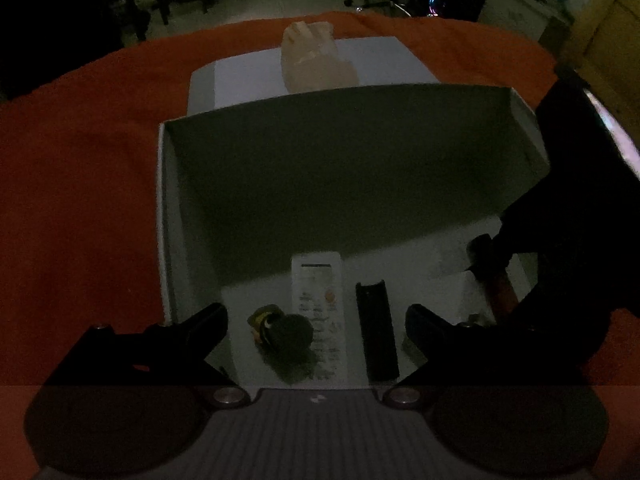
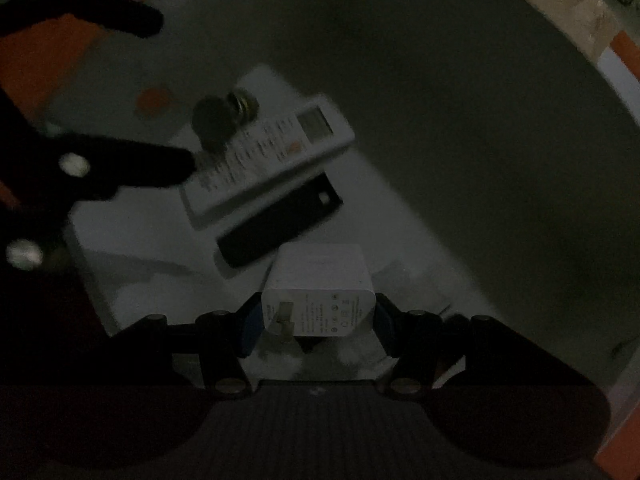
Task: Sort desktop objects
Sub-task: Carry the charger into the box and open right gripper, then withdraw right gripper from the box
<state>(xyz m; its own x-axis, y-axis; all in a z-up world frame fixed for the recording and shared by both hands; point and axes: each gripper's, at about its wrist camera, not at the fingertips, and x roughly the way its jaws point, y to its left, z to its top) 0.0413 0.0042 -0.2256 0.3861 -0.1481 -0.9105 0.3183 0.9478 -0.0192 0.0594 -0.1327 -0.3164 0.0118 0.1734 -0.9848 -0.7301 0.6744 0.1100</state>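
Left wrist view: left gripper (image 1: 316, 322), jaws wide and empty, above white cardboard box (image 1: 168, 216) holding white remote control (image 1: 320, 312) and black rectangular bar (image 1: 378, 332). Right wrist view: right gripper (image 2: 316, 326) clamps white plug-in charger (image 2: 320, 292) inside the box.

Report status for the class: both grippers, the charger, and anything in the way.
Right gripper shut on white charger, over box. Left gripper open, empty. Remotes lie close below.

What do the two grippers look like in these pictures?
Both are black. The right gripper has blue pads inside its jaws, silver screws and a grey ribbed body. The left gripper has pointed black jaws and the same grey ribbed body.
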